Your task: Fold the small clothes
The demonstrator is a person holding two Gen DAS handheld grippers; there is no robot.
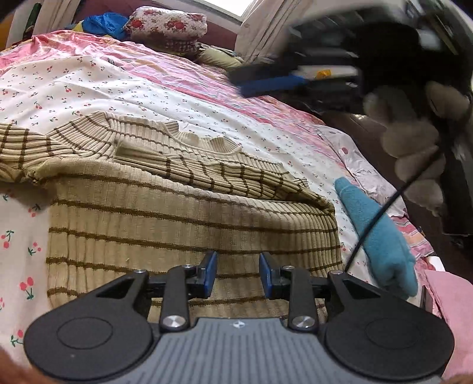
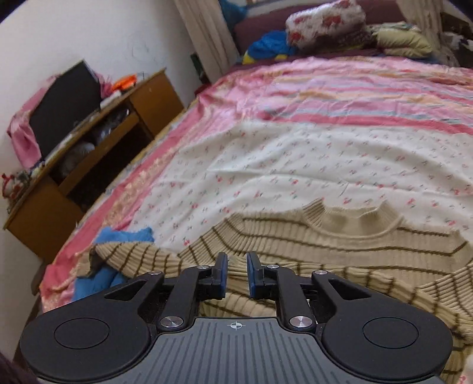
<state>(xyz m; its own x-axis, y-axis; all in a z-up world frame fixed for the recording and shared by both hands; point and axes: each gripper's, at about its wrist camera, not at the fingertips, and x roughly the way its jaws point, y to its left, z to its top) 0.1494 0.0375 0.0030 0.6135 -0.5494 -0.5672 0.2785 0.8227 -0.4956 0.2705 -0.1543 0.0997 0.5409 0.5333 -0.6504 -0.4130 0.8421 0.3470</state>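
A beige knit sweater with brown stripes (image 1: 189,218) lies flat on the bed, collar (image 1: 207,141) pointing away. One sleeve (image 1: 212,171) is folded across its chest. My left gripper (image 1: 238,274) hovers over the sweater's lower body, its blue pads apart with nothing between them. In the right wrist view the sweater (image 2: 340,254) fills the lower right, collar (image 2: 354,218) up. My right gripper (image 2: 237,274) hangs above a sleeve (image 2: 139,257), with a narrow gap between its pads and no cloth in it.
The bedsheet (image 1: 118,82) has cherry print and pink stripes. Pillows (image 1: 168,23) are piled at the head. A teal cloth (image 1: 381,236) lies right of the sweater and a blue cloth (image 2: 124,236) by the sleeve. A wooden desk (image 2: 97,147) stands at the bedside. A fluffy beige shape (image 1: 414,136) sits at upper right.
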